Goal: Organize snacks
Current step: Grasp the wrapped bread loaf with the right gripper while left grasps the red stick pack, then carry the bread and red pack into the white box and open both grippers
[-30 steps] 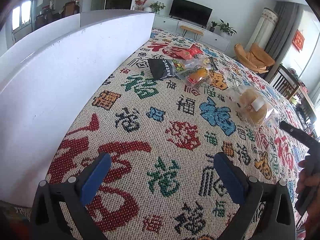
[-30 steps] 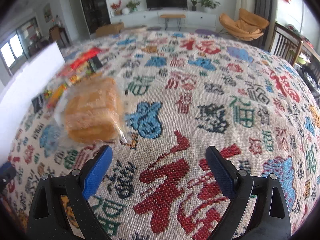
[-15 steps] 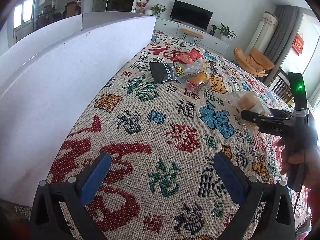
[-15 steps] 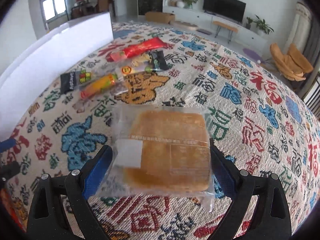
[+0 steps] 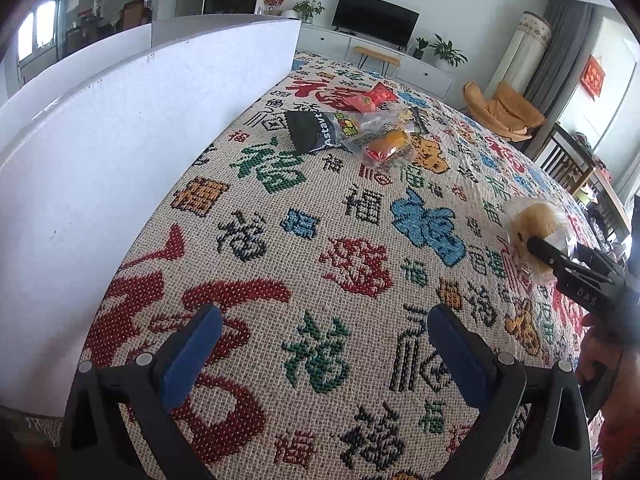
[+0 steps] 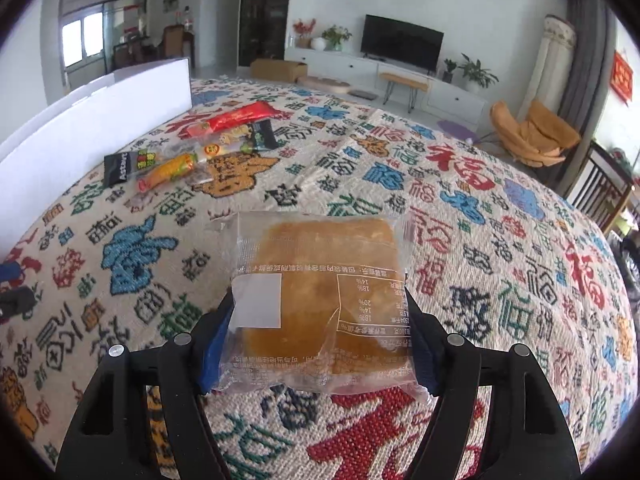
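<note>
Right wrist view, nearest: the right tool (image 6: 318, 344) is clenched on the wrapped cake (image 6: 324, 292), one blue pad on each side of the clear packet, label side up. Whether the packet rests on the patterned surface (image 6: 480, 240) or clears it cannot be told here. The left wrist view shows the same cake (image 5: 534, 224) side-on, pinched at the right tool's tip (image 5: 538, 246), a detail of profile the right view lacks.

Left tool (image 5: 320, 356): released, fingers wide apart, nothing between them, over the surface beside the white box (image 5: 120, 152).

Beyond the cake, near the white box's far end, lies the snack pile (image 6: 192, 156): black packet (image 5: 314, 132), orange packet (image 5: 386, 144), red packet (image 5: 372, 98). Only the right view shows the red one's full length.
</note>
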Demonstrator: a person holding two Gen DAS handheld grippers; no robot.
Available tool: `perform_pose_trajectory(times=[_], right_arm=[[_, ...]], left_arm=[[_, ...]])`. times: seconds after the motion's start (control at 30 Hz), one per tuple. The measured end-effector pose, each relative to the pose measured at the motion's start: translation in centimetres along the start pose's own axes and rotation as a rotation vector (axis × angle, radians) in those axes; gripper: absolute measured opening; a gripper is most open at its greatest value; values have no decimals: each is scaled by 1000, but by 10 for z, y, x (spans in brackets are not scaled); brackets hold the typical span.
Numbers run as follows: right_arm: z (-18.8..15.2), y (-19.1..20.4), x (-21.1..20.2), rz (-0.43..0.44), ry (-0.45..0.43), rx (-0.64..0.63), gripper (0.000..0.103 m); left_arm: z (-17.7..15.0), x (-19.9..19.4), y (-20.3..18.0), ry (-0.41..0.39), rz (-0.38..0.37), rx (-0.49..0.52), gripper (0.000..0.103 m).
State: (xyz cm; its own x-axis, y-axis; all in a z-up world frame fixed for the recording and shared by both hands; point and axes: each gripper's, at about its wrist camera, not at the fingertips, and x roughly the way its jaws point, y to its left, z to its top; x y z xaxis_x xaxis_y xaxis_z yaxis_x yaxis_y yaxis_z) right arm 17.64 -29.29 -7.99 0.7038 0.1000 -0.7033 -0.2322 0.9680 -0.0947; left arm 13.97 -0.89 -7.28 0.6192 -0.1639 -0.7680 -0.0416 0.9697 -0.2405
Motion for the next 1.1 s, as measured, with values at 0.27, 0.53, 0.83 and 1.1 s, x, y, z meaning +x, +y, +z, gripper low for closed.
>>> perform_pose_trajectory(times=[0.27, 0.53, 0.83, 1.1], right_arm=[[-1, -16, 4, 50, 7, 105, 79], [-2, -13, 5, 47, 7, 100, 79], [-2, -13, 6, 46, 8, 102, 80], [-2, -13, 5, 40, 9, 108, 79]], left_arm=[[52, 11, -16, 19, -53, 116, 101], [198, 57, -34, 8, -27, 215, 101], [262, 164, -68, 131, 51, 282, 80], [251, 202, -76, 200, 37, 340, 15]])
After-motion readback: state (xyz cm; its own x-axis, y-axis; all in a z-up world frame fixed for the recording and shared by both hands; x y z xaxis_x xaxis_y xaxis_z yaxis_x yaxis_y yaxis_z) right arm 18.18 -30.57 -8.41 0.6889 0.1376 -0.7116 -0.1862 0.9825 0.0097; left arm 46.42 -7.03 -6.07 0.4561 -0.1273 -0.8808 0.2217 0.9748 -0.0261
